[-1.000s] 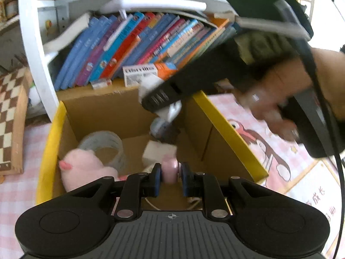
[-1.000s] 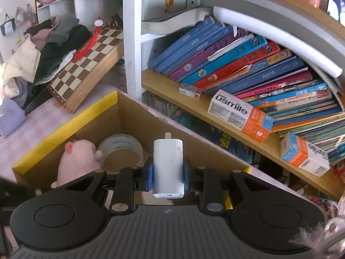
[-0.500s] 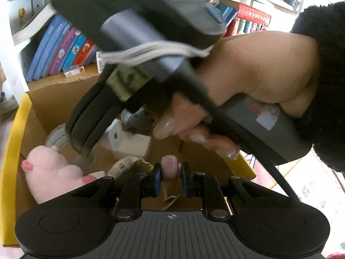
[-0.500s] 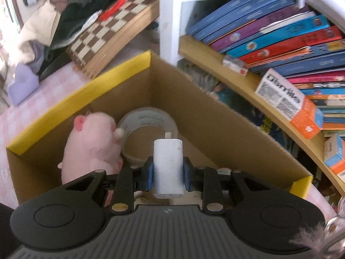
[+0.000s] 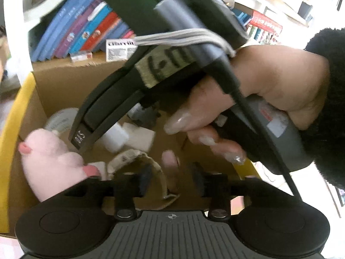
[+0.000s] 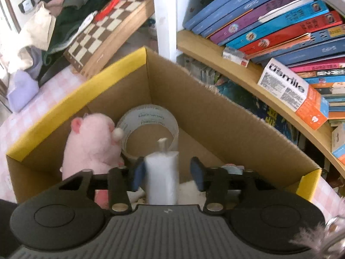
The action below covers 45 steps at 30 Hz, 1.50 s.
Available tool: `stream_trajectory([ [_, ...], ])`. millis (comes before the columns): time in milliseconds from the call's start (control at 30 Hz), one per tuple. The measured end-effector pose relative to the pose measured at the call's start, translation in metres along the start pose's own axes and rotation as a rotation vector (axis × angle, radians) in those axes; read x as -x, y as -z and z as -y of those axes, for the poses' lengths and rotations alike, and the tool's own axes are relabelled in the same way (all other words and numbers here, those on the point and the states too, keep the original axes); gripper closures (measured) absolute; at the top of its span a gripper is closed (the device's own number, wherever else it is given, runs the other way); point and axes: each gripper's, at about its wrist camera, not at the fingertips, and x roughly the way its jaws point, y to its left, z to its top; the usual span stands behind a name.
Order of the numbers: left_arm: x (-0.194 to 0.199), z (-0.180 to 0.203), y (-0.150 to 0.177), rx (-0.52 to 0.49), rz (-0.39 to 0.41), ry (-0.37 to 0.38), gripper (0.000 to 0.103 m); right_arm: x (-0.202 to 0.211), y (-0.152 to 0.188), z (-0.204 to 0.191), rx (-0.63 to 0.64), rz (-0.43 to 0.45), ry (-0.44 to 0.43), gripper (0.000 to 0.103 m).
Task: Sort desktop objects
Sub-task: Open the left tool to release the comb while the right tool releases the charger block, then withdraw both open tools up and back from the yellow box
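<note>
A cardboard box with yellow flaps [image 6: 215,116] [image 5: 64,86] holds a pink plush toy [image 6: 90,144] [image 5: 49,161], a tape roll [image 6: 151,118] and small white items [image 5: 138,138]. My right gripper [image 6: 167,173] hangs open over the box; a white charger [image 6: 161,174] sits loose between its spread fingers, blurred. My left gripper [image 5: 170,178] is open over the box; a small pink object [image 5: 169,160] is blurred in the gap between its fingers. The right gripper's body and the hand that holds it [image 5: 258,99] fill most of the left wrist view.
A bookshelf with leaning books [image 6: 269,26] and an orange-and-white carton [image 6: 297,92] stands right behind the box. A chessboard [image 6: 103,34] and a pile of clothes [image 6: 54,21] lie at the far left. The table has a pink checked cloth [image 6: 43,99].
Both grippers were shut, the left on the pink object, the right on the white charger. Both have now opened over the box, and the two items are loose between the fingers.
</note>
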Motion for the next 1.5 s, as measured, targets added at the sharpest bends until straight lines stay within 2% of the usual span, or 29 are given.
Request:
stream_trajectory([
  [167, 0.015, 0.001, 0.005, -0.005, 0.031, -0.013, 0.036, 0.02, 0.002, 0.0, -0.051, 0.05, 0.004, 0.047],
  [433, 0.05, 0.006, 0.011, -0.031, 0.091, -0.063, 0.033, 0.066, 0.009, -0.002, -0.146, 0.156, 0.04, 0.04],
  [500, 0.06, 0.006, 0.014, -0.043, 0.113, -0.081, 0.024, 0.081, 0.013, -0.005, -0.164, 0.19, 0.059, 0.039],
  [567, 0.071, 0.008, 0.019, -0.061, 0.143, -0.109, 0.021, 0.096, 0.019, -0.009, -0.179, 0.224, 0.079, 0.037],
  [700, 0.09, 0.001, 0.027, -0.071, 0.18, -0.151, 0.02, 0.127, 0.035, -0.016, -0.216, 0.291, 0.112, 0.035],
  [867, 0.115, -0.013, 0.046, -0.027, 0.208, -0.189, 0.018, 0.157, 0.061, -0.03, -0.254, 0.345, 0.157, 0.034],
  [1167, 0.159, -0.026, 0.086, 0.057, 0.289, -0.269, 0.015, 0.183, 0.116, -0.074, -0.305, 0.384, 0.256, 0.03],
  [1500, 0.187, -0.026, 0.13, 0.037, 0.298, -0.31, 0.013, 0.187, 0.181, -0.128, -0.382, 0.37, 0.353, 0.028],
])
